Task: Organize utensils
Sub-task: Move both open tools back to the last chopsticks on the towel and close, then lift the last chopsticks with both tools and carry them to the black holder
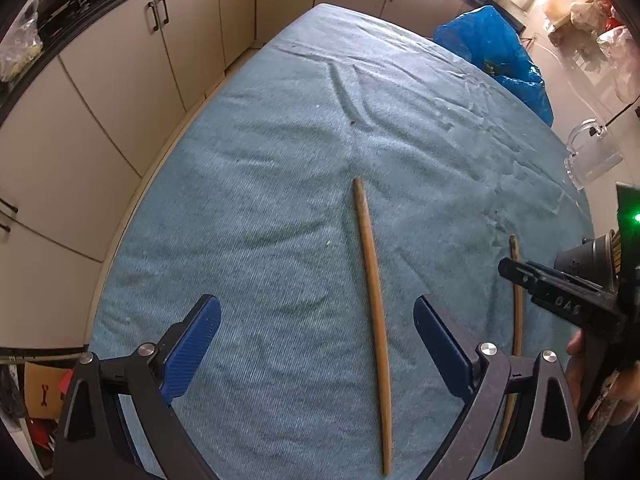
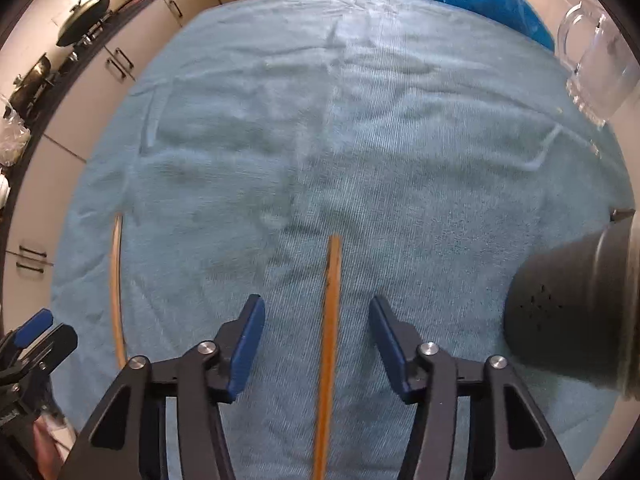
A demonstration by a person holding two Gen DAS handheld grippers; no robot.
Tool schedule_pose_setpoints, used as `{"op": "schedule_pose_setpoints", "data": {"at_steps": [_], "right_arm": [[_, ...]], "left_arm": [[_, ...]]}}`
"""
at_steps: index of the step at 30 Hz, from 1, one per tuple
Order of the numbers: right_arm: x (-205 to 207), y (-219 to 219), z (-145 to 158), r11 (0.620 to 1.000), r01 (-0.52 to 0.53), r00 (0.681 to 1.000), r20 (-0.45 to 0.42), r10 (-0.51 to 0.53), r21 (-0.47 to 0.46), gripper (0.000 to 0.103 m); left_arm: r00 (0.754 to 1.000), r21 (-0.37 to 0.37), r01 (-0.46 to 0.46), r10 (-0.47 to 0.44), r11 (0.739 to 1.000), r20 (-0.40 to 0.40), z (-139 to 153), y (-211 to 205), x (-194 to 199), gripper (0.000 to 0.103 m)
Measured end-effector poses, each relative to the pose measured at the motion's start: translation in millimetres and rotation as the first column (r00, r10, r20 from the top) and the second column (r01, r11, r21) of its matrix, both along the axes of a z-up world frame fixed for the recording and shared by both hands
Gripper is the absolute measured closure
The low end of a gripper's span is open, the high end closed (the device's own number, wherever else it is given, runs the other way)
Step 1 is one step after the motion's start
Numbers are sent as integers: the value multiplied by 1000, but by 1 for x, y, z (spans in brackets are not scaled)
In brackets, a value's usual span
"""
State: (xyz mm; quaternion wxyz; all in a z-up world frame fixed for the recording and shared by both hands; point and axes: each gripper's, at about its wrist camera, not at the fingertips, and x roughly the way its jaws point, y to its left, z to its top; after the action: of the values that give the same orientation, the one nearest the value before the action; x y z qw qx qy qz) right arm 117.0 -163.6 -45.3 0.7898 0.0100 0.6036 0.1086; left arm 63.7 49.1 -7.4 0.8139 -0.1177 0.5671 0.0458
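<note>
Chopsticks lie apart on our blue cloth [image 2: 400, 160]: one chopstick [image 1: 374, 276] between our left gripper [image 1: 316, 344]'s released pads, the other chopstick [image 2: 329, 320] between our right gripper [image 2: 316, 344]'s unclenched pads.

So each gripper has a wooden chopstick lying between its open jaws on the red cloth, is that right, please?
Not quite: the cloth is blue, as both wrist views show. The rest holds: one chopstick lies between the left gripper's open jaws, another chopstick between the right gripper's.
</note>
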Motion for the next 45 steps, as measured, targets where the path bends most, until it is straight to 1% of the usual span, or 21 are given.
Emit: {"op": "schedule_pose_setpoints", "data": {"at_steps": [2, 4, 5, 8, 10, 14, 15, 16, 17, 18, 20, 24, 25, 27, 29, 31, 33, 36, 38, 41, 45], "right_arm": [[0, 2, 0, 1000, -6, 1000, 4, 6, -20, 65], [0, 3, 0, 999, -18, 1000, 14, 18, -49, 91], [0, 3, 0, 998, -20, 1000, 20, 21, -67, 94], [-3, -6, -1, 1000, -2, 1000, 16, 2, -19, 95], [-9, -12, 2, 1000, 5, 1000, 23, -6, 19, 95], [-23, -21, 13, 998, -2, 998, 62, -2, 57, 95], [-26, -23, 15, 998, -3, 997, 71, -1, 60, 95], [-29, -25, 17, 998, -4, 997, 78, -1, 63, 95], [-29, -25, 17, 998, -5, 997, 81, 0, 65, 95], [-31, -28, 18, 998, -6, 996, 84, 0, 70, 95], [-32, -30, 20, 997, -9, 996, 90, 2, 79, 95], [-34, -31, 20, 996, -3, 996, 91, -6, 91, 95], [-34, -32, 20, 996, -4, 996, 91, -4, 92, 95], [-34, -32, 20, 996, -1, 996, 90, -7, 95, 95], [-33, -30, 19, 995, -10, 996, 93, 1, 96, 95], [-33, -29, 20, 995, -13, 995, 98, 3, 97, 95], [-34, -26, 21, 995, -22, 994, 104, 11, 102, 95], [-37, -24, 24, 994, -28, 993, 117, 16, 108, 95], [-39, -23, 26, 993, -30, 992, 127, 15, 116, 95], [-48, -23, 39, 989, -38, 986, 169, 14, 139, 95], [-70, -24, 66, 982, -63, 963, 269, 13, 177, 95]], "left_arm": [[1000, 1, -5, 5, 1000, -3, 0, 0, 5, 7], [1000, -9, -4, 4, 1000, -6, 1, -1, 12, 7], [1000, -13, -1, 1, 1000, -9, 1, -2, 15, 7], [1000, -24, 20, -20, 1000, -7, 3, -5, 25, 7], [998, -34, 67, -67, 997, -6, 3, -9, 35, 7], [995, -44, 89, -90, 995, -38, -2, -14, 52, 16], [993, -49, 99, -102, 994, -52, -5, -17, 56, 28], [993, -31, 92, -94, 995, -68, -8, -19, 60, 36], [993, -12, 83, -83, 997, -79, -10, -19, 61, 54], [992, 4, 81, -80, 997, -95, -13, -21, 63, 65], [989, -7, 87, -87, 996, -117, -20, -24, 66, 66], [991, 26, 97, -94, 995, -96, -23, -33, 70, 68], [991, 28, 101, -98, 994, -94, -24, -34, 72, 71], [990, 40, 94, -90, 995, -107, -30, -36, 77, 82], [992, 63, 95, -89, 993, -93, -30, -37, 79, 87], [992, 72, 98, -91, 993, -86, -30, -39, 79, 95], [993, 64, 102, -97, 993, -74, -29, -39, 77, 95], [994, 31, 106, -105, 994, -34, -24, -38, 68, 96], [995, 32, 102, -102, 994, 8, -14, -38, 58, 96], [989, 23, 106, -108, 994, 101, 17, -42, 38, 96], [964, 30, 115, -119, 993, 240, 62, -52, 8, 96]]}}
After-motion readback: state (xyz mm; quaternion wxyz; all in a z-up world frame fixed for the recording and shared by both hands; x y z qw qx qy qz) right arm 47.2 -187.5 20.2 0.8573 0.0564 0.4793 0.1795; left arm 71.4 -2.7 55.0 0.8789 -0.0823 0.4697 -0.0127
